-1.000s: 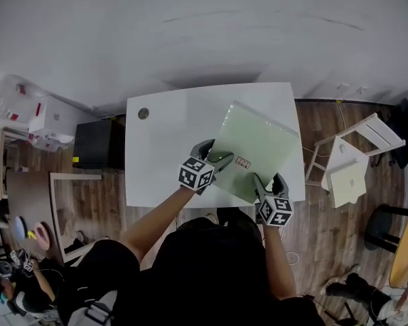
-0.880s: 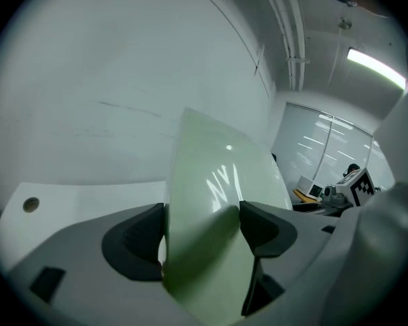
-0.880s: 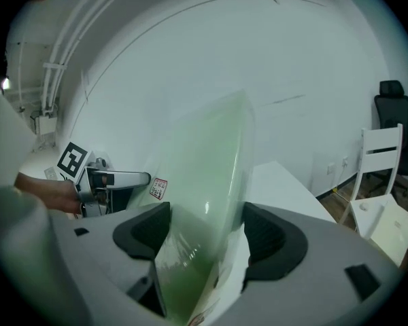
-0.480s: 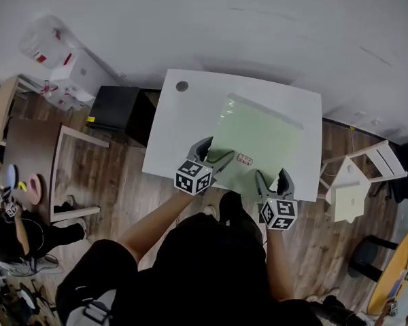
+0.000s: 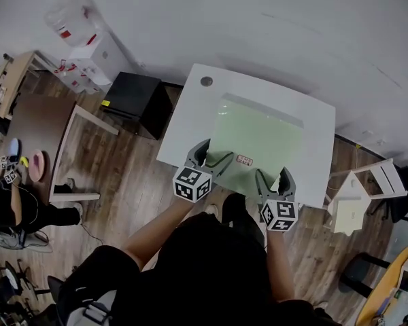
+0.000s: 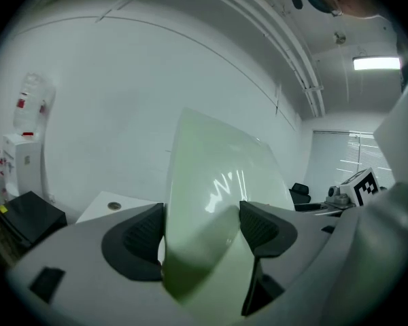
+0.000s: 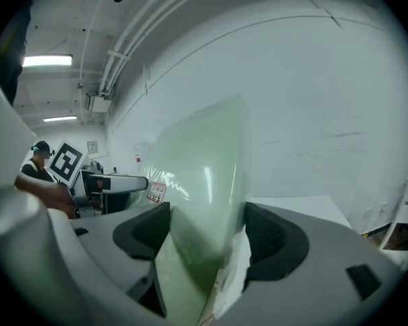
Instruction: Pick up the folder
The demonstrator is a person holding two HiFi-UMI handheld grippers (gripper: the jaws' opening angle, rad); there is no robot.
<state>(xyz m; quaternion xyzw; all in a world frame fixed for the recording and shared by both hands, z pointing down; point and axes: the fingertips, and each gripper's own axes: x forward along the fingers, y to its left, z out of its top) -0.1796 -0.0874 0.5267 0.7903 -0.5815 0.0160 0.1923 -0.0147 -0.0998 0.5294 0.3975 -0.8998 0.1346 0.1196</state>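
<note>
left gripper [image 5: 214, 155] pinches near edge of folder [image 5: 258, 134]; right gripper [image 5: 272, 176] too

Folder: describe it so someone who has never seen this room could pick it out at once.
Find the white table by the wall. The folder is the large flat sheet over it, its near edge clamped in the left claw and the right claw. Nothing else there is pale green, and it bears a small red-and-white label near that edge.
</note>
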